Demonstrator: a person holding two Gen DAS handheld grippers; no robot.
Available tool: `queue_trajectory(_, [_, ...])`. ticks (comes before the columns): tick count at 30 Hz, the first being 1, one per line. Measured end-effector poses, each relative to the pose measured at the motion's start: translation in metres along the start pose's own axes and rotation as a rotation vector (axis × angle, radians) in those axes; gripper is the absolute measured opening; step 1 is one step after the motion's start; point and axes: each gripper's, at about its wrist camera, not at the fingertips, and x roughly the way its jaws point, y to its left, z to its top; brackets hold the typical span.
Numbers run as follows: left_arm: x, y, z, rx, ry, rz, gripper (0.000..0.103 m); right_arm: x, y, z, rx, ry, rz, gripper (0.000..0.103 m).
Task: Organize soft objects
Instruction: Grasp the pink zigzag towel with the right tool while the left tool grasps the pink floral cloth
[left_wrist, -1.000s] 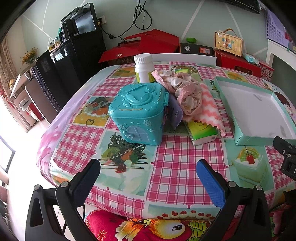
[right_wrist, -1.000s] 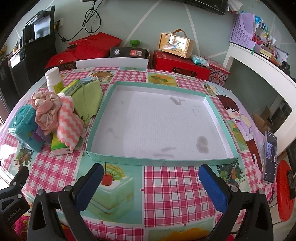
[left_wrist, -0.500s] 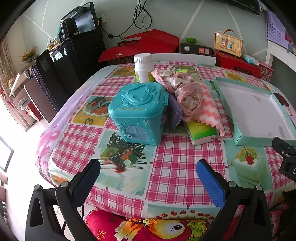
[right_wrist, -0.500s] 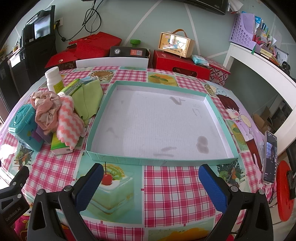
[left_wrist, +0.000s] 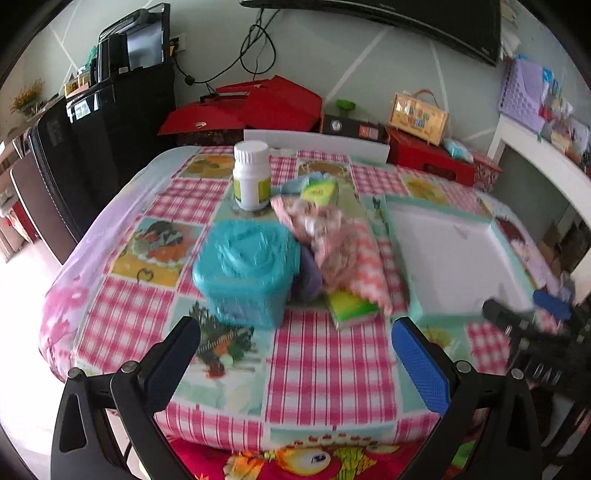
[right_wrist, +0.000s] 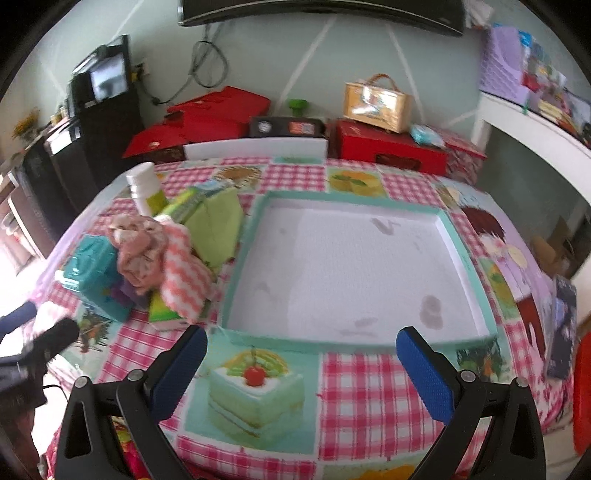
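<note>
A heap of soft cloths lies on the table: a crumpled pink-beige cloth (left_wrist: 325, 236) (right_wrist: 138, 251), a pink-and-white zigzag towel (left_wrist: 364, 273) (right_wrist: 183, 277), a purple cloth (left_wrist: 308, 275) and a green cloth (right_wrist: 218, 225). They rest partly on a green tissue pack (left_wrist: 349, 308) (right_wrist: 162, 310). An empty teal-rimmed tray (right_wrist: 467, 240) (left_wrist: 410, 280) lies to their right. My left gripper (left_wrist: 295, 354) is open and empty above the table's near edge. My right gripper (right_wrist: 301, 363) is open and empty in front of the tray.
A teal plastic box (left_wrist: 247, 273) (right_wrist: 92, 280) stands left of the heap. A white bottle (left_wrist: 252, 175) (right_wrist: 146, 190) stands behind it. Red boxes (right_wrist: 391, 147) and black cases (left_wrist: 110, 122) line the wall. A phone (right_wrist: 561, 328) lies at the table's right edge.
Both grippers have lifted and moved forward over the table, so both views are blurred and look down more. The cloths and the tray have not moved.
</note>
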Motion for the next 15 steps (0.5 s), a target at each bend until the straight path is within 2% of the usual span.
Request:
queue_trajectory(4, [0.005, 0.014, 0.031, -0.041, 0.020, 0.001, 0.103, 0.007, 0.013, 0.022, -0.026, -0.001, 0.079, 0.103])
queue_trajectory(7, [0.008, 0.022, 0.051, -0.067, 0.018, -0.012, 0.103, 0.018, 0.025, 0.036, -0.063, 0.002, 0.101, 0.103])
queue_trajectory(10, [0.018, 0.027, 0.066, -0.079, 0.056, -0.036, 0.103, 0.034, 0.037, 0.046, -0.102, 0.024, 0.130, 0.103])
queue_trajectory(11, [0.023, 0.029, 0.070, -0.085, 0.072, -0.043, 0.103, 0.039, 0.040, 0.049, -0.110, 0.036, 0.137, 0.101])
queue_trajectory(15, [0.036, 0.031, 0.079, -0.098, 0.114, -0.063, 0.103, 0.059, 0.050, 0.053, -0.151, 0.084, 0.153, 0.084])
